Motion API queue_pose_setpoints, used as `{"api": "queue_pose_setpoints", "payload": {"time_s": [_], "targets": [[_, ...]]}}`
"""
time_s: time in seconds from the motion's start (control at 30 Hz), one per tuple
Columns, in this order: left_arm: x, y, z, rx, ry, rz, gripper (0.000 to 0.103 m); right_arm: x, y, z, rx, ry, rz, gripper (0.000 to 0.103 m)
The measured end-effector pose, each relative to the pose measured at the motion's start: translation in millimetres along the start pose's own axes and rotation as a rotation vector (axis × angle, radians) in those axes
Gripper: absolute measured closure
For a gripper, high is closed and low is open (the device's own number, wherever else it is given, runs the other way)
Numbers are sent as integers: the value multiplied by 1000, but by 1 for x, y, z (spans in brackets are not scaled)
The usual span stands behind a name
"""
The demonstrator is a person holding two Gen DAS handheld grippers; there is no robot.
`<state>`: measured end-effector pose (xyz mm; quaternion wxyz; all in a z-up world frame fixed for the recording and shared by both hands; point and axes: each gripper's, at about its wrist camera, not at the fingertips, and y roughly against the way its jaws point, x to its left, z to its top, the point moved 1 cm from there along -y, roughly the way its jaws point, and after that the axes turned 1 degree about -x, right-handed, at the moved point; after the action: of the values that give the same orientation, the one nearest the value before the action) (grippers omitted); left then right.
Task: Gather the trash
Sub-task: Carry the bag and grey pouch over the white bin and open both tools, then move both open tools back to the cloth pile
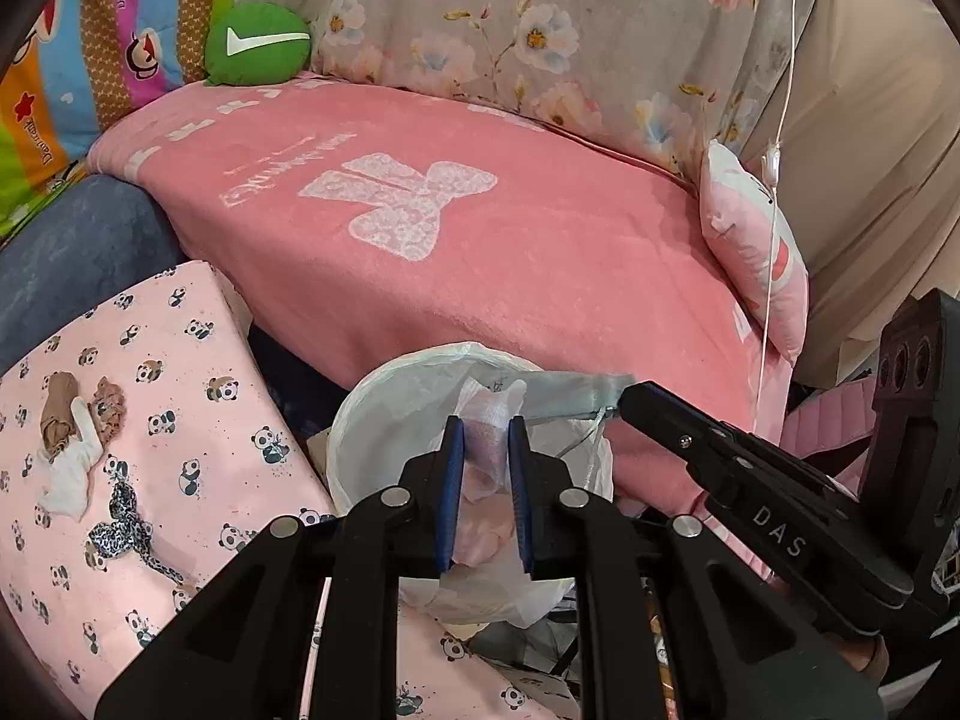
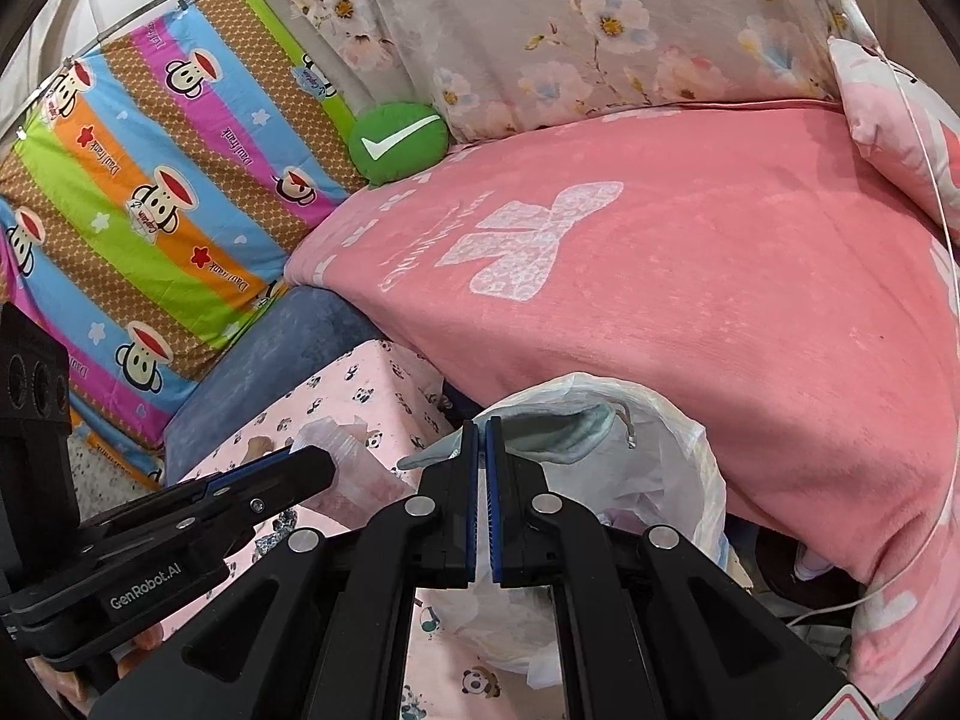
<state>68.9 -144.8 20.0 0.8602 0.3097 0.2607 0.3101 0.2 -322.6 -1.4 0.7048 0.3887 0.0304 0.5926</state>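
The pink blanket (image 1: 540, 252) is spreading behind the lined bin (image 2: 678, 450). My left tongs (image 1: 486, 438) are clamping a crumpled pink-white wrapper (image 1: 489, 414) over the bin, while my right tongs (image 2: 482, 438) are pinching a pale-green cloth (image 2: 564, 429) at its rim.

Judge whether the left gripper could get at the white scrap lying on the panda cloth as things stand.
Probably not yet: the left gripper is already shut on a wrapper over the bin. The white scrap itself lies uncovered.
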Motion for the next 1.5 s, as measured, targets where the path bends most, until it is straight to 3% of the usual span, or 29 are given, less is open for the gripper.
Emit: {"api": "queue_pose_setpoints", "payload": {"time_s": [0.1,0.17,0.23,0.5,0.93,1.5], "targets": [[0,-5,-1,17,11,6,87,-3,1,0,0,-3,-2,99],[2,-8,-2,33,27,11,78,-4,1,0,1,-3,-3,99],[4,-9,-4,29,37,29,61,-4,2,1,1,-4,-4,99],[12,-7,-9,19,56,74,48,-4,0,-1,8,-4,-5,99],[31,-2,-16,12,93,111,44,5,-6,-2,18,16,0,98],[69,4,-28,11,158,170,38,31,-23,-10,52,64,17,87]]}}
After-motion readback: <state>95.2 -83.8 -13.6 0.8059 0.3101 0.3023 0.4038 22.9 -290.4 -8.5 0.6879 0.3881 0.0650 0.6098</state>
